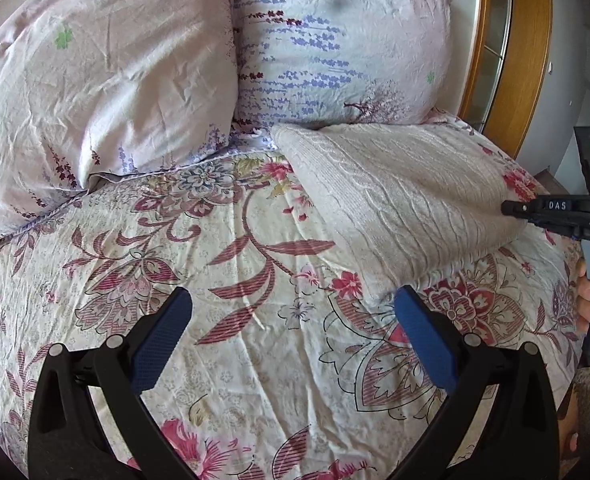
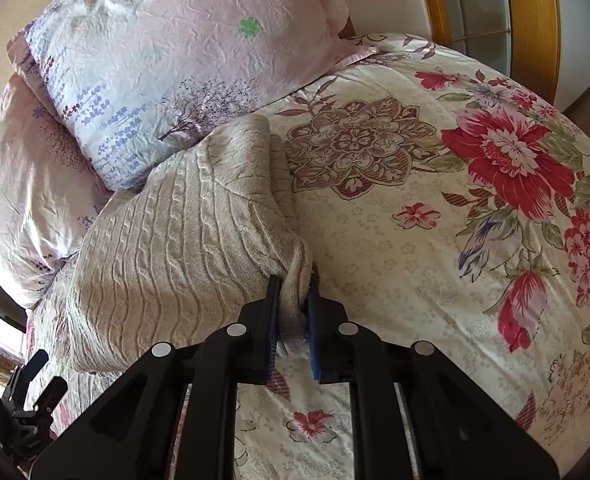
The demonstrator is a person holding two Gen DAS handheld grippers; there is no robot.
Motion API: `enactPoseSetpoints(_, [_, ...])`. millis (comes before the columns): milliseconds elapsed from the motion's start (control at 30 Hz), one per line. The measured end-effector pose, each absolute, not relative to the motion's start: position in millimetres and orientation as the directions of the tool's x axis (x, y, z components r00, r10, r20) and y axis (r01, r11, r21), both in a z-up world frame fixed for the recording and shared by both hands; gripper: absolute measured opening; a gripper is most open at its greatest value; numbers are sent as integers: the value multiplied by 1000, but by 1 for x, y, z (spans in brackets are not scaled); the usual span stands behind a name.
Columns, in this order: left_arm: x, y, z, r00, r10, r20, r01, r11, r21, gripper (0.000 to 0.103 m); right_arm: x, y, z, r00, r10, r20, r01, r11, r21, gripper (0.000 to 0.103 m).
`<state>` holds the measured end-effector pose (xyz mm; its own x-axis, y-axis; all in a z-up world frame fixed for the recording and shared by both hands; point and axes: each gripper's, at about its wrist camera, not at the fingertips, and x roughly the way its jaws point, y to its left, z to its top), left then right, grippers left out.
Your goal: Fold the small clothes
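One piece of lettering is showing: the white capitals "DAS" are standing on the side of the black plastic two-finger right gripper [image 1: 509,208], seen from the left wrist view at the right edge of the cream cable-knit sweater [image 1: 407,200]. The letters are sitting just behind the gripper's tip, on the black body, reading left to right. Nothing else readable is appearing on the bedding, and the right wrist view is showing no text at all.
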<state>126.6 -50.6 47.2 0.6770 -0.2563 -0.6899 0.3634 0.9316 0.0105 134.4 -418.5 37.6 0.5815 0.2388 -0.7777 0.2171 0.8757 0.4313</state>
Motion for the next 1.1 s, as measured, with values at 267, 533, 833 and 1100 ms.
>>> enactPoseSetpoints(267, [161, -54, 64, 716, -298, -631, 320, 944, -82, 101, 142, -457, 64, 626, 367, -688, 201, 777, 597, 65])
enactPoseSetpoints(533, [222, -62, 54, 614, -417, -670, 241, 908, -344, 101, 211, -461, 66, 565, 407, -718, 259, 739, 622, 97])
enactPoseSetpoints(833, [236, -80, 36, 588, -361, -724, 250, 932, -261, 101, 251, -477, 17, 565, 605, -561, 237, 533, 812, 102])
enactPoseSetpoints(1100, [233, -100, 31, 643, -291, -708, 270, 952, -146, 101, 249, -486, 6, 572, 626, -530, 211, 511, 833, 85])
